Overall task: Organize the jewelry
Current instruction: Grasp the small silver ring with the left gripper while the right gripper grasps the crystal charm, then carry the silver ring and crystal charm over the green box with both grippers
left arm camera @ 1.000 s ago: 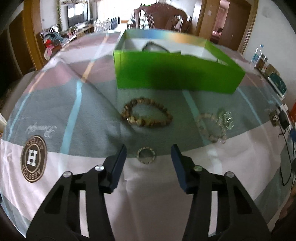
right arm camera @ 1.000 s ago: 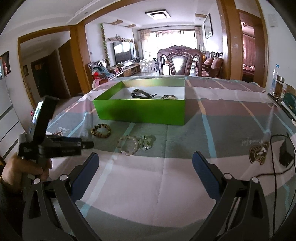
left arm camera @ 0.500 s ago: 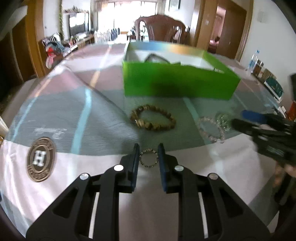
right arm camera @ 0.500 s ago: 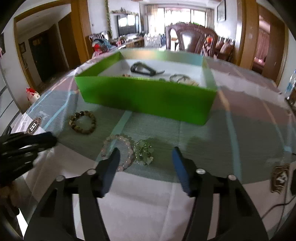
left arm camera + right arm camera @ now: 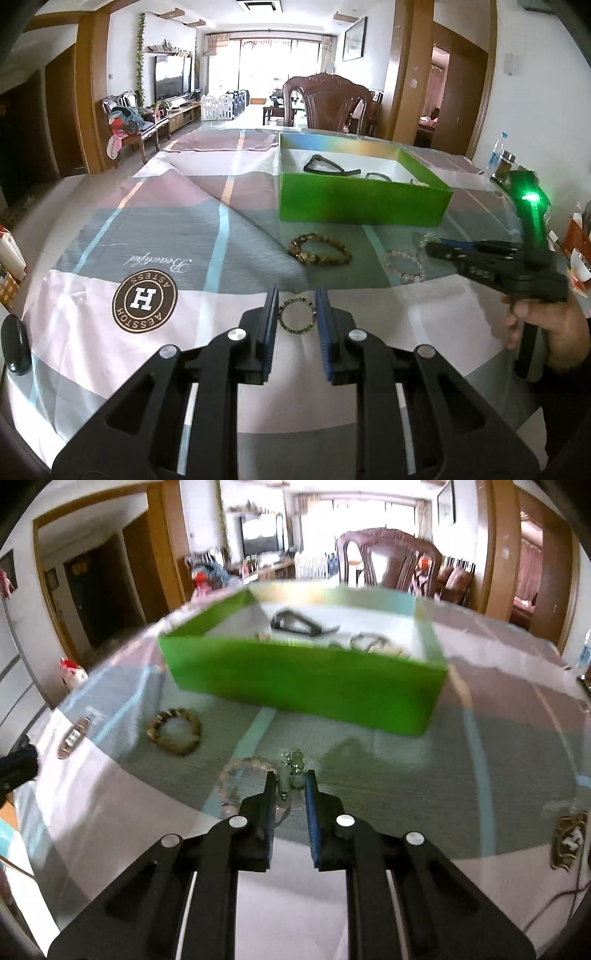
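My left gripper is shut on a small dark beaded ring bracelet, pinching its two sides on the tablecloth. My right gripper is shut on a pale green crystal ornament that lies beside a clear pink bead bracelet. A brown bead bracelet lies ahead of the left gripper; it also shows in the right wrist view. The green box stands behind them and holds a black band and other pieces. The right gripper also shows in the left wrist view.
The table is covered with a pink and grey cloth with a round brown logo. A wooden chair stands behind the table. Bottles stand at the far right edge. A black cable lies at the near right.
Both grippers have closed. The left one came down around the small ring bracelet and shut on it. The right one moved forward to the crystal ornament and shut on it.
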Available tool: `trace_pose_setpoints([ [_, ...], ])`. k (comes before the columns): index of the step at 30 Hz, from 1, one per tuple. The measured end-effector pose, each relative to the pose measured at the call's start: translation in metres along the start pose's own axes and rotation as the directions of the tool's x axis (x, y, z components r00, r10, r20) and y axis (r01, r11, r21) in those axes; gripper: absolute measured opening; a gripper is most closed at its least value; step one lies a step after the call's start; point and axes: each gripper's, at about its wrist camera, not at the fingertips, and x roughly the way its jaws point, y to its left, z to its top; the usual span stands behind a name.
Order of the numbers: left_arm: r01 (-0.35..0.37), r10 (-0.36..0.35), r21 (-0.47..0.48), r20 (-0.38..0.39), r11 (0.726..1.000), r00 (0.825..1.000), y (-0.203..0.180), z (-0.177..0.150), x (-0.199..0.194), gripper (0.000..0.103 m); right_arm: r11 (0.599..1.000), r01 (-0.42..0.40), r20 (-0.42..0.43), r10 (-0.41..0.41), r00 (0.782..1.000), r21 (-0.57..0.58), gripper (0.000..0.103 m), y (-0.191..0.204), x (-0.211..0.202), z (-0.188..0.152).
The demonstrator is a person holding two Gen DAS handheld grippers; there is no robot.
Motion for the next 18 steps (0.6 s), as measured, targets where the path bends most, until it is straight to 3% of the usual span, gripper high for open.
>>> trace_pose_setpoints([
  [8, 0.042, -0.043, 0.023, 0.023, 0.999, 0.999, -0.014, -0.002, -0.011, 0.02, 1.0, 0.012, 0.138, -0.013, 0.99, 0.007, 0.015, 0.011, -0.095, -0.029],
  [18, 0.061, -0.061, 0.027, 0.009, 0.998, 0.998, -0.028, -0.012, -0.013, 0.02, 0.997, 0.036, 0.18, -0.047, 0.983, 0.064, 0.015, 0.003, -0.133, -0.06],
])
